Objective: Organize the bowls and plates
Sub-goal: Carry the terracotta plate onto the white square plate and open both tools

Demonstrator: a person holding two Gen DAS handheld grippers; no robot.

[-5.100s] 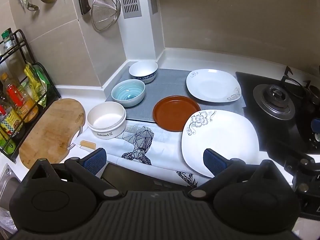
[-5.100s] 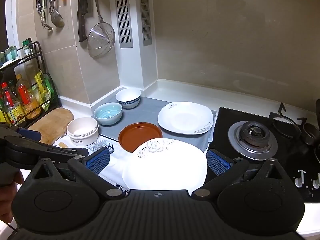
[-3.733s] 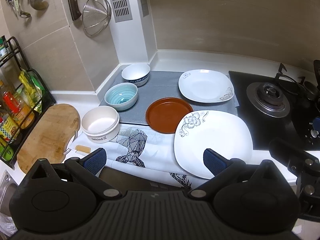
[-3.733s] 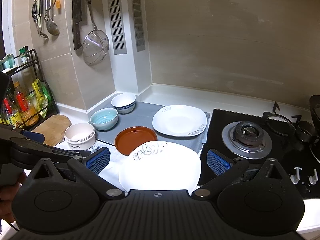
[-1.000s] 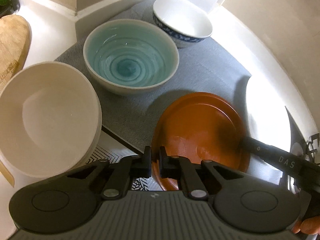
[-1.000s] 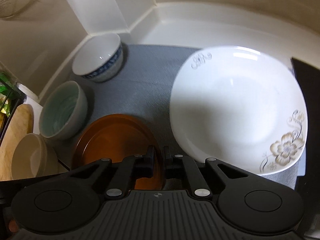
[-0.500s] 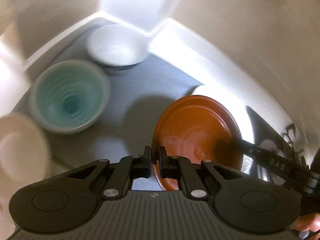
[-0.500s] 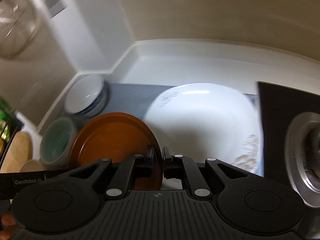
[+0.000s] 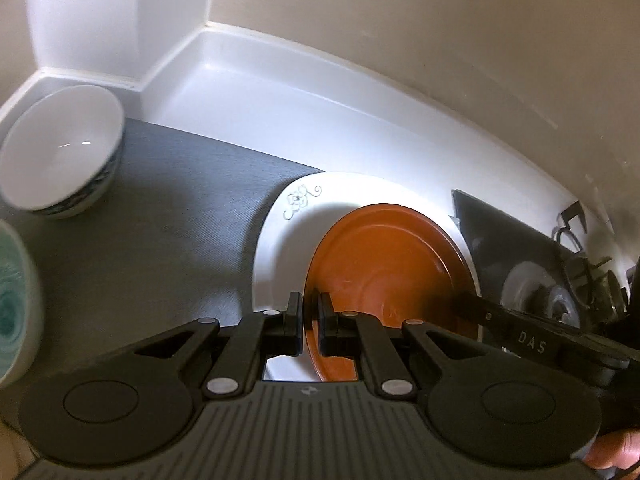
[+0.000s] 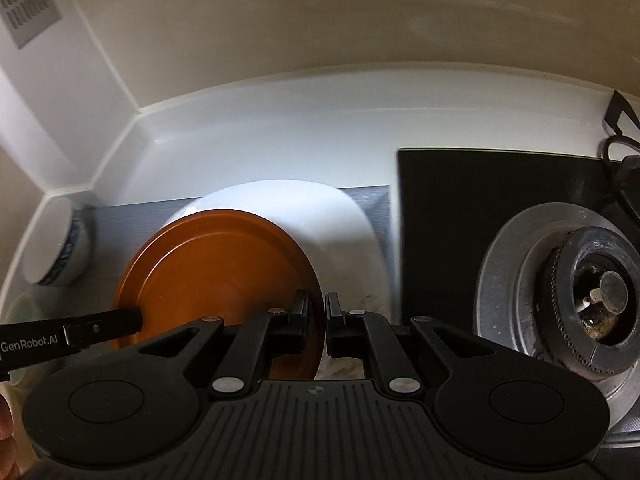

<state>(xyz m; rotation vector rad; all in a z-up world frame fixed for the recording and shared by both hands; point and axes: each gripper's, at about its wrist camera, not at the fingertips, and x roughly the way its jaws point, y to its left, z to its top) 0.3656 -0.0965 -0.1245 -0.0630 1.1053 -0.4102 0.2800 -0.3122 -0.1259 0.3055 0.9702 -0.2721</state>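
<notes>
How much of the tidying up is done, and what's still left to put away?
Nothing looks stacked yet. In hand: both grippers, the left gripper and the right gripper, are shut on the rim of the brown plate, holding it over the white plate on the grey mat. It still has to be set down. Left: the white bowl and the teal bowl stand apart, unstacked.
</notes>
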